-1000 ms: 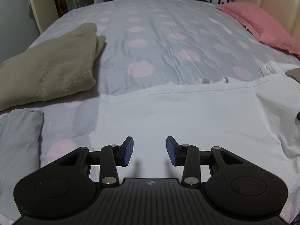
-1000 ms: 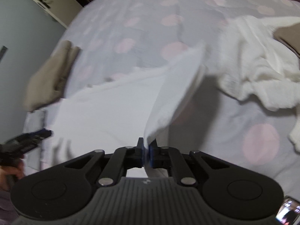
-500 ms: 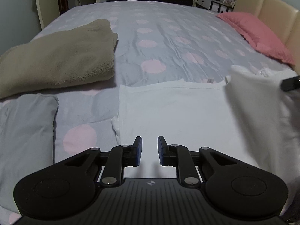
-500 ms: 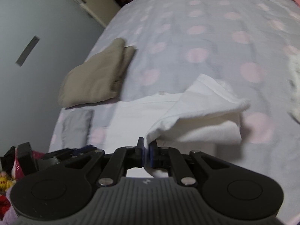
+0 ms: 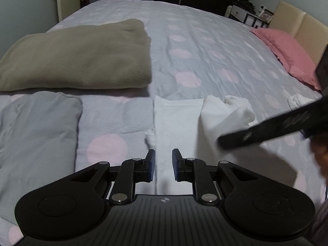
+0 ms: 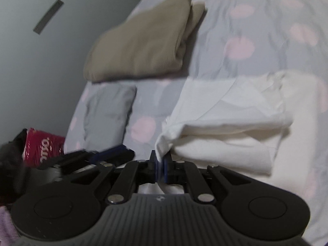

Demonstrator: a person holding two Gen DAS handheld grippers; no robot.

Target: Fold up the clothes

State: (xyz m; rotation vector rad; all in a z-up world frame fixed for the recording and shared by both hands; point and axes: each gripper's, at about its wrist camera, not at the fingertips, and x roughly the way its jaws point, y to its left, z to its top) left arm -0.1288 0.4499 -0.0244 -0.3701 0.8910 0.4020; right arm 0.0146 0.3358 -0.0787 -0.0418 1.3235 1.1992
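The white shirt (image 5: 176,121) lies on the bed (image 5: 205,47) directly ahead of the left gripper (image 5: 163,165), its near strip running between and beyond the two fingers. The left jaws stand narrowly apart with a clear gap; the cloth lies under them, not pinched, so this gripper is released.

The right gripper (image 6: 161,165) is clenched on a bunched edge of the shirt (image 6: 229,127), which rises from the pads and spreads away ahead and to the right as a doubled-over layer. In the left view, that gripper's body (image 5: 266,131) crosses in from the right, above the folded-over part.

Handling, as judged: the shirt is light, thin and limp. It drapes from the held edge, creases freely and offers no stiffness, so it will sag and drag wherever unsupported. It is not fragile. A single layer may slip from the pads; a gathered hem or corner holds better.

Recommended hold: for the free left gripper, the near edge or corner just ahead of its fingers, taken with some cloth bunched.

A folded tan blanket (image 5: 78,55) lies further ahead and to the left, and a grey pillow (image 5: 34,135) is close on the left, both clear of the shirt.
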